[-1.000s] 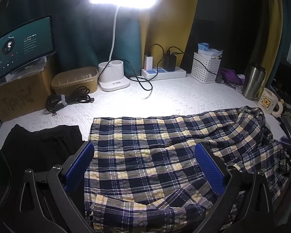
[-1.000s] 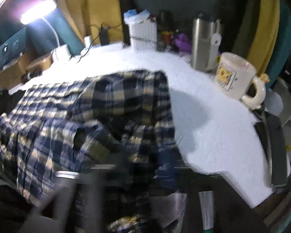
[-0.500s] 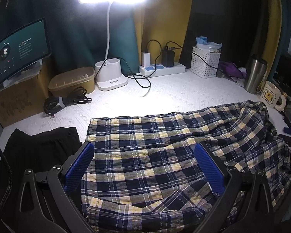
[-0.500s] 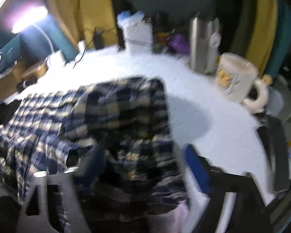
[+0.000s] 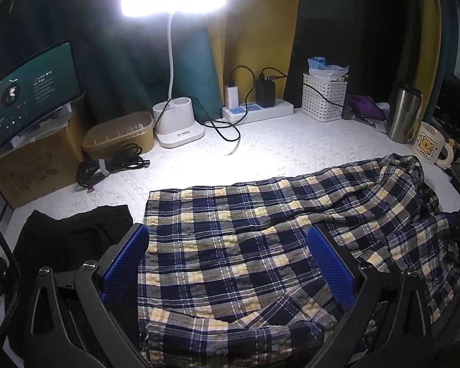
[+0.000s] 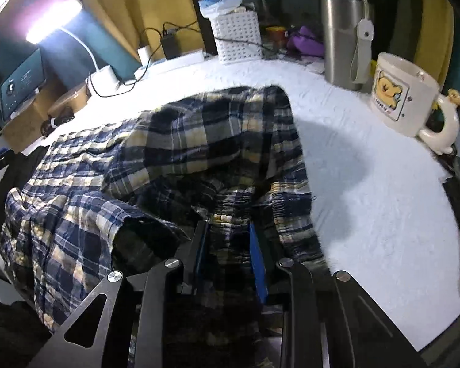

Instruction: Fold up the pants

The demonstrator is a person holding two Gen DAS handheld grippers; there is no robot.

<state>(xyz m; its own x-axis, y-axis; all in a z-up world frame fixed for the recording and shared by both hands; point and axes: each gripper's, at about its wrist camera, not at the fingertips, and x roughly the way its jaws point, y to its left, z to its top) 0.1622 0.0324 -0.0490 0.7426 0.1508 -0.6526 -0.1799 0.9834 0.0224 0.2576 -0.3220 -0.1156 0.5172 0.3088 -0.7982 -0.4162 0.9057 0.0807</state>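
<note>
Blue-and-yellow plaid pants (image 5: 260, 214) lie spread across the white table cover, bunched up at the right end (image 6: 217, 141). My left gripper (image 5: 227, 245) hovers open above the left part of the pants; its blue pads (image 5: 125, 260) stand wide apart and grip nothing. At the rumpled right end, my right gripper (image 6: 228, 230) has its jaws closing, drawn narrow around a gathered fold of the plaid cloth, which fills the gap between the blue pads (image 6: 257, 263).
A black garment (image 5: 70, 233) lies left of the pants. Along the back stand a monitor (image 5: 33, 89), brown container (image 5: 119, 135), coiled cable (image 5: 110, 165), lamp base (image 5: 178, 122), power strip (image 5: 257, 110) and white basket (image 5: 323, 96). A steel tumbler (image 6: 342, 36) and mug (image 6: 404, 92) stand at the right.
The right gripper's jaws went from wide open to narrow around the bunched plaid cloth while it sank slightly toward the pants. The left gripper stayed open and almost still.
</note>
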